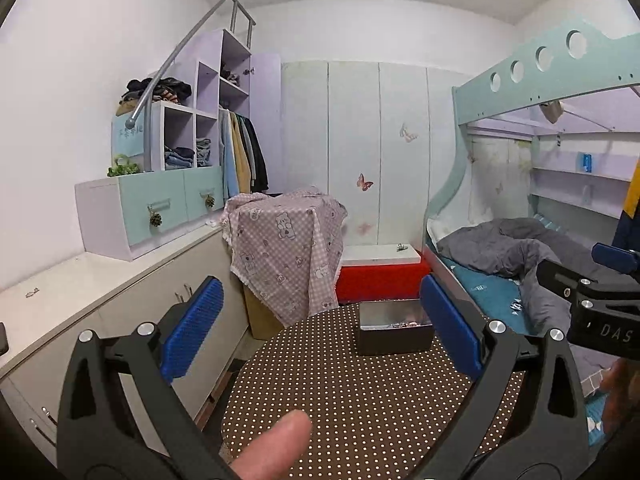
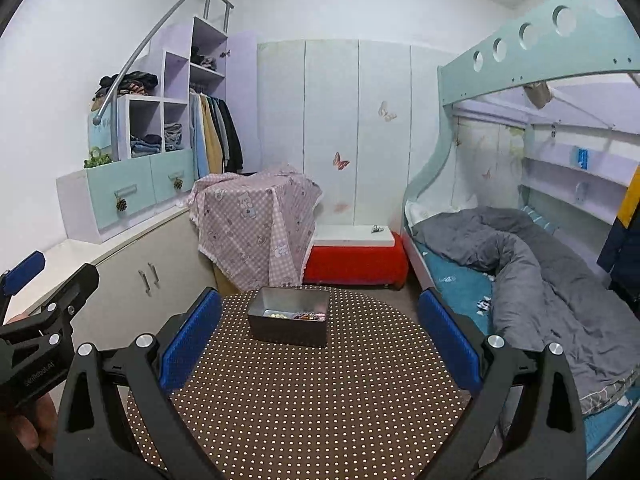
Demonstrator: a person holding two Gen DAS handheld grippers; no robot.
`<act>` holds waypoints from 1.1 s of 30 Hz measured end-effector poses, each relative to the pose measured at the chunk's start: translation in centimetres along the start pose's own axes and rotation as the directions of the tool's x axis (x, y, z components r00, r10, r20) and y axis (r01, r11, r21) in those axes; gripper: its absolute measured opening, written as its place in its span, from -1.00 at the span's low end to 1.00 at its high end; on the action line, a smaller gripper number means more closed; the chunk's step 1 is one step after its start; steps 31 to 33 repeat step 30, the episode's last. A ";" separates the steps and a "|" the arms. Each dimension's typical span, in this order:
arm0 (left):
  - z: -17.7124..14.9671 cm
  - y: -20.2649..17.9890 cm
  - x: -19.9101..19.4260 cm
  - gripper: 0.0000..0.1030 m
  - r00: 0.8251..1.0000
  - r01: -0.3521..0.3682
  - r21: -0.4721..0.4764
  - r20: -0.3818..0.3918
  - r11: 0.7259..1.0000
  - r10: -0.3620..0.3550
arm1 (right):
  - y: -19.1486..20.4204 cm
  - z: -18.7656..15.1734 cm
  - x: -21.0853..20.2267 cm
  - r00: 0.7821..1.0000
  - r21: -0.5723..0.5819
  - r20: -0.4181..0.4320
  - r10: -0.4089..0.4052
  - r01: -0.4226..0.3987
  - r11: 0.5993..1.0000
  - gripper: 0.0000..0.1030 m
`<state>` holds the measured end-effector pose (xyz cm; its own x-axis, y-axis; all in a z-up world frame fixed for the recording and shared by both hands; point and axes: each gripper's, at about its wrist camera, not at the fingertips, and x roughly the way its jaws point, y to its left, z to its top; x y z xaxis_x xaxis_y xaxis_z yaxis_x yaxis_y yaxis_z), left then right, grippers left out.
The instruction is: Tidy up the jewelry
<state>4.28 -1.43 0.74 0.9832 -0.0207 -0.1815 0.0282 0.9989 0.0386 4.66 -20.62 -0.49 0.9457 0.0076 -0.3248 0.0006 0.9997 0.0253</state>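
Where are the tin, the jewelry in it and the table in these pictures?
tin (image 2: 290,328): right wrist view, front wall.
jewelry (image 2: 306,315): right wrist view, dark pieces inside the tin.
table (image 2: 320,400): right wrist view, bare dotted cloth before the tin.

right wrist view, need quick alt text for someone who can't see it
An open right tool hangs over a round brown polka-dot table, facing a dark metal box with jewelry inside. The left tool shows at the left edge; a bunk bed stands to the right.
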 end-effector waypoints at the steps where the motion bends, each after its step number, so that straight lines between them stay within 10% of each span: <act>1: 0.0 -0.1 -0.2 0.88 1.000 0.000 0.000 0.000 1.000 0.000 | 0.0 -0.1 -0.2 1.000 0.003 0.000 0.002 -0.002 1.000 0.84; 33: -0.6 0.3 -0.3 0.88 1.000 -0.016 0.002 -0.018 1.000 0.017 | 1.2 -0.9 -0.7 1.000 -0.014 -0.013 0.026 -0.026 1.000 0.84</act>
